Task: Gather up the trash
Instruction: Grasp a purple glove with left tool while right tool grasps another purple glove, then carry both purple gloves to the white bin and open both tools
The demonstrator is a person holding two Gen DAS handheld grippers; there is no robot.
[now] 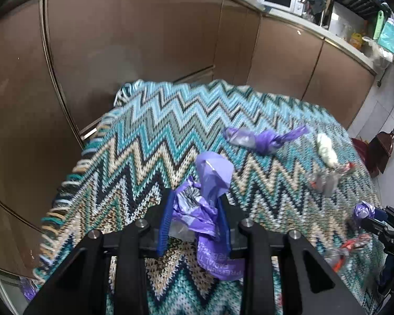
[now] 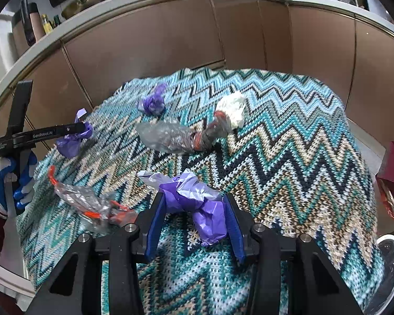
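The left gripper (image 1: 194,218) clamps a purple tissue wrapper (image 1: 210,210) above the zigzag knit cloth (image 1: 144,136). The right gripper (image 2: 194,210) pinches a crumpled purple bag (image 2: 197,197) near the cloth's near edge. A knotted purple bag (image 1: 262,139), white tissue wad (image 2: 232,110) and clear wrappers (image 2: 168,137) lie farther out.

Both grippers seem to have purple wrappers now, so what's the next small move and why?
Probably lift both clear of the zigzag blanket: the left gripper and right gripper each pinch a purple wrapper. No bin is visible.
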